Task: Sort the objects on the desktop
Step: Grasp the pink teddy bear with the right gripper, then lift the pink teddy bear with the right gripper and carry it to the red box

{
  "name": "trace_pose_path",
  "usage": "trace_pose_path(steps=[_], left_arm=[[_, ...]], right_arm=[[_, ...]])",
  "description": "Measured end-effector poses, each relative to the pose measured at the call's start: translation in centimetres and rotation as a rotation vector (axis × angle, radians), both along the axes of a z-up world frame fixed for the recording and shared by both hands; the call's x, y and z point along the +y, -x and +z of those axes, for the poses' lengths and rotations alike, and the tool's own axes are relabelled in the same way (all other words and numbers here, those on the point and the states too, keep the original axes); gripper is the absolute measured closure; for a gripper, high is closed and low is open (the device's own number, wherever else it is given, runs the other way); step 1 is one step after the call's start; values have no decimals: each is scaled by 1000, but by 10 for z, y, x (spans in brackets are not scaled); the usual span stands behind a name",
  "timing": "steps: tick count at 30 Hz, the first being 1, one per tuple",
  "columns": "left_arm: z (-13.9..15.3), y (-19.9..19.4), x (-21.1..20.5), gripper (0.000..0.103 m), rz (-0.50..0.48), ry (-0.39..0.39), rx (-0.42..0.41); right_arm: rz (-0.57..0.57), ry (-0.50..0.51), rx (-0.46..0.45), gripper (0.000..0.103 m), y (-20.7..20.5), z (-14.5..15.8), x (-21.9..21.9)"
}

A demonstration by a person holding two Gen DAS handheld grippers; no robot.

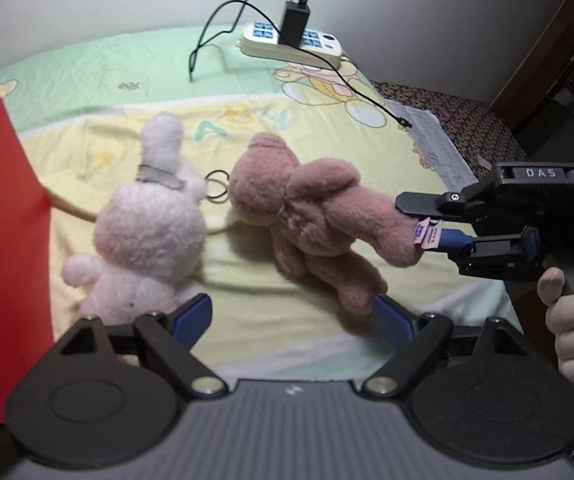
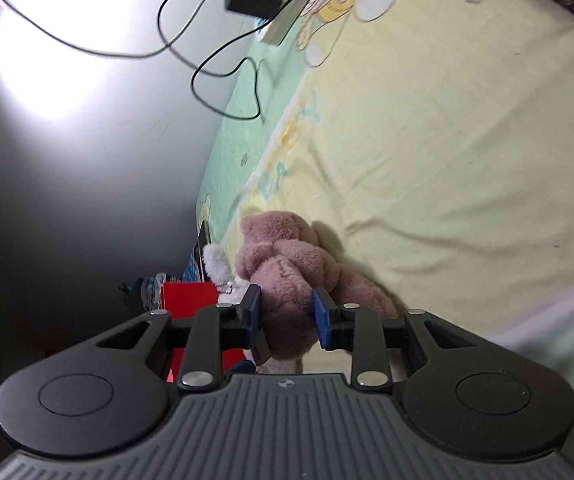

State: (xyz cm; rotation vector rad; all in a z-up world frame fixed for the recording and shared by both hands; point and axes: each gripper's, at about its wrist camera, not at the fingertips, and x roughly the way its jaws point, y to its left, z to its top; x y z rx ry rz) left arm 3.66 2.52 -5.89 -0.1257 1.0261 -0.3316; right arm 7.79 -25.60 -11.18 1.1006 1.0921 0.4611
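Left wrist view: right gripper (image 1: 421,220) fingers clenched on a leg of the pink plush bear (image 1: 307,216), lying on the bed sheet (image 1: 327,132); left gripper (image 1: 291,320) fingers released, straddling bare sheet below it; soft, light, squashy; limbs give the best hold.

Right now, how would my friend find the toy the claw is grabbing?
Look at the yellow-and-green baby blanket beside the red box. Two plush toys lie there: the dusty-pink plush bear, not the white plush bunny, has one limb pinched by the right claw.
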Motion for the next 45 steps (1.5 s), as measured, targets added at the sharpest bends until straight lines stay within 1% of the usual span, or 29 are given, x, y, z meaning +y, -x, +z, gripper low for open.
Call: trace_pose_path(steps=[2,4,8,11,14,17,19,22,25,29,32,34,36,38,40,42,45], left_arm=[[-2,-4,-14,15,-35,-3,-2],[-5,-9,-27,15,-64,-5,-1],[-14,-22,-45,15,-89,-2,15],[-22,-35,-51,15,-72,30,45],[-32,-45,-53,16,-30,31,69],[-41,-54,-53,20,17,52,98],[-47,-60,-53,22,40,70,116],[-52,-68,-53,21,60,93,126],[-54,-75,-51,25,84,108,122],[-54,-85,-51,29,90,97,112],[-54,-88,-53,30,86,88,105],[-54,-89,-55,34,77,81,102],[-53,-88,-56,34,60,75,105],[-52,-85,-57,35,42,89,117],[-48,-80,-58,35,24,101,121],[-45,-72,-60,36,4,87,119],[-45,-57,-64,35,-38,82,139]], right_arm=[[-68,39,6,74,8,-2,-16],[-102,64,4,73,13,-3,-30],[-109,184,-51,73,15,8,-42],[-99,248,-108,71,9,15,-44],[-60,305,-173,66,-7,17,-39],[3,372,-194,65,-29,10,-25],[29,393,-205,65,-39,5,-18],[68,385,-227,64,-51,0,-7],[107,381,-223,64,-62,-7,5],[155,336,-197,63,-70,-18,14],[177,311,-191,64,-70,-19,17],[178,284,-166,66,-69,-22,14],[181,246,-129,68,-64,-25,11],[168,236,-105,69,-57,-24,6],[155,209,-58,69,-47,-25,0],[156,185,-22,70,-34,-27,-5],[159,192,-2,70,-12,-23,-7]])
